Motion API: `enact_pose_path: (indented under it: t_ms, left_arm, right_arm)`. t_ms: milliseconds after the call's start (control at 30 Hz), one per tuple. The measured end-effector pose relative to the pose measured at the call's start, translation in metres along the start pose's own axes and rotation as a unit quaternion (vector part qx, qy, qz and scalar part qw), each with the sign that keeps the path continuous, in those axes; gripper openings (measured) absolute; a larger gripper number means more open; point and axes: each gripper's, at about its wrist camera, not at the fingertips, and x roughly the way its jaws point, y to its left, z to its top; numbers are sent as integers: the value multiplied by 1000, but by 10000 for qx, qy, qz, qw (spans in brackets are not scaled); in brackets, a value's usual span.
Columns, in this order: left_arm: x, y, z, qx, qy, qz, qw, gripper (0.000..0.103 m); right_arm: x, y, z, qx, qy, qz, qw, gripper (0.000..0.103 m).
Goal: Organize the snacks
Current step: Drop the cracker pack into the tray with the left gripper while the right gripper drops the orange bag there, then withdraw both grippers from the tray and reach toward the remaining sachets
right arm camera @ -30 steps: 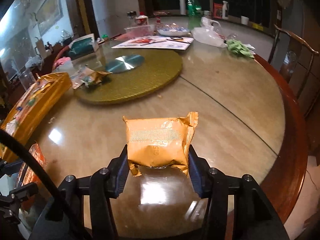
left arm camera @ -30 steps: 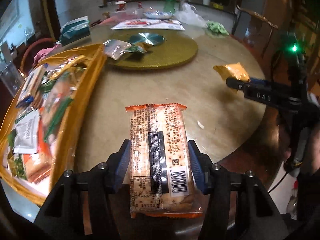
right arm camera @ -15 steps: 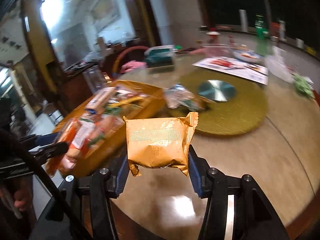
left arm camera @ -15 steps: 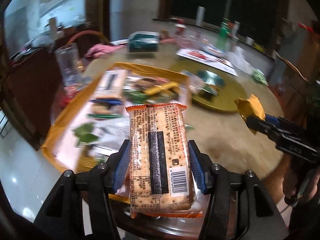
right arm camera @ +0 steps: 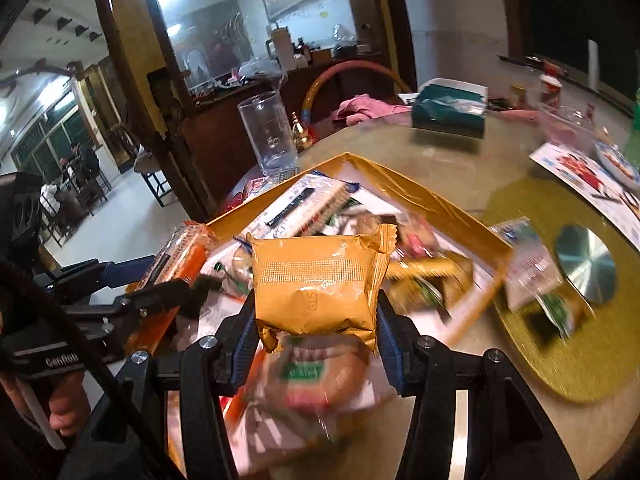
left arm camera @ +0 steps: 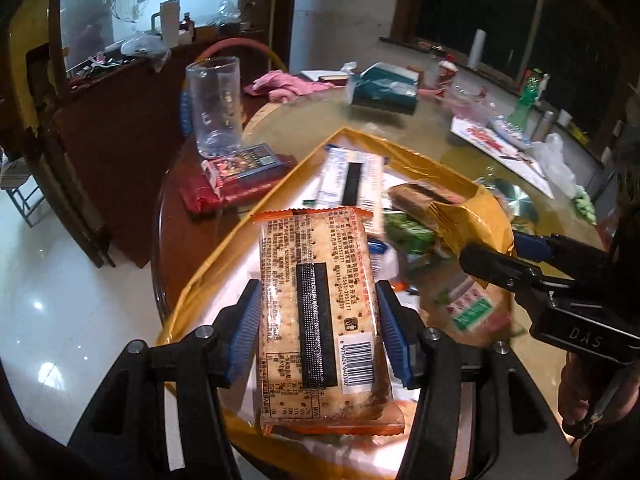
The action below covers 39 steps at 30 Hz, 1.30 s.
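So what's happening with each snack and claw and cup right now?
Cracker pack: held in the left claw, above the box.
Gold packet: held in the right claw, above the box.
Gold box: open, full of snacks.
Glass: upright, empty, beside the box.
Red packet: lying flat outside the box.

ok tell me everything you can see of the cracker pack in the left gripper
The cracker pack is a long clear wrapper with orange crimped ends, showing pale crackers. Its back faces the camera: small print, a black strip, a barcode. The left gripper clamps its long sides between blue pads, holding it above the gold tray of snacks.
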Motion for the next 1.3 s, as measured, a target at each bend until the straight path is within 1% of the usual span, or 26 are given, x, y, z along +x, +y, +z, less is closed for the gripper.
enact_pose_path:
  t_ms: [133, 167, 233, 267, 300, 333, 367, 400, 467, 500, 567, 600, 633, 667, 700, 733, 767, 833, 967, 1033, 1067, 1100, 1133, 1233, 1300]
  left_arm:
    - [15, 3, 1, 42, 71, 193, 9998, 58]
    - [16, 4, 1, 21, 83, 223, 9997, 58]
    - [18, 7, 1, -2, 80, 195, 9998, 58]
    - [16, 9, 1, -81, 30, 100, 9999, 59]
    - [13, 10, 0, -153, -20, 10, 9999, 62]
    - [8, 11, 0, -231, -111, -118, 9996, 75]
    - [4, 10, -1, -252, -181, -143, 9994, 89]
    - [2, 8, 0, -229, -229, -102, 9994, 90]
    - [-3, 5, -1, -209, -265, -93, 9994, 90]
    - [-7, 4, -3, -263, -266, -190, 9991, 90]
    - [-16, 4, -5, -383, -357, -175, 9985, 90]
    - [-19, 4, -7, -435, -420, -55, 9982, 90]
    - [-21, 2, -8, -429, -431, 191, 9980, 90]
    - [-24, -1, -10, -369, -480, 477, 9970, 90]
    - [-32, -7, -15, -219, -669, 834, 9940, 90]
    - [-38, -14, -18, -90, -763, 980, 9922, 90]
    - [-45, -21, -22, 7, -788, 934, 9925, 90]
    - [-55, -34, -29, 44, -743, 560, 9957, 90]
    - [-73, -71, -43, 413, -789, 211, 9958, 90]
    - [-81, -93, -50, 514, -735, -138, 9959, 90]
    - [-82, -101, -53, 555, -676, -291, 9957, 90]
    - [-82, -109, -56, 620, -606, -414, 9954, 90]
    - [-82, -121, -61, 737, -515, -535, 9945, 90]
    - [-81, -149, -77, 1060, -396, -693, 9912, 90]
    - [-75, -164, -87, 1315, -236, -759, 9881, 90]
  right_arm:
    - [20, 6, 1, -104, 161, -181, 9997, 54]
    - [22, 6, 0, -104, 183, -249, 9995, 57]
    - [21, 5, -1, -82, 171, -307, 9993, 60]
    - [19, 5, -1, -65, 152, -290, 9994, 63]
    - [16, 4, -2, -41, 134, -285, 9995, 65]
    - [11, 3, -2, -21, 87, -311, 9995, 66]
    - [5, 4, -3, -6, 10, -362, 9993, 73]
    - [-4, 4, -6, 12, -57, -404, 9992, 80]
    - [-13, 4, -9, 10, -59, -339, 9994, 80]
    - [-21, 5, -13, -24, -66, -294, 9995, 80]
    - [-34, 4, -20, -28, -156, -389, 9991, 80]
    - [-45, 0, -27, 38, -229, -484, 9986, 80]
    - [-51, -4, -33, 121, -244, -545, 9981, 80]
    - [-58, -9, -39, 220, -266, -575, 9977, 80]
    - [-65, -14, -43, 317, -301, -568, 9974, 80]
    - [-73, -20, -50, 406, -337, -535, 9972, 80]
    - [-81, -26, -59, 488, -366, -535, 9967, 80]
    - [-92, -36, -74, 684, -384, -622, 9950, 80]
    - [-113, -65, -105, 1267, -352, -616, 9894, 80]
    - [-122, -77, -115, 1502, -352, -629, 9860, 80]
    - [-127, -83, -122, 1604, -335, -703, 9840, 80]
    - [-131, -86, -127, 1630, -330, -794, 9829, 80]
    - [-135, -90, -135, 1649, -262, -1009, 9808, 80]
    - [-140, -101, -157, 1711, -26, -1506, 9737, 80]
    - [-145, -111, -177, 1786, 160, -2023, 9628, 80]
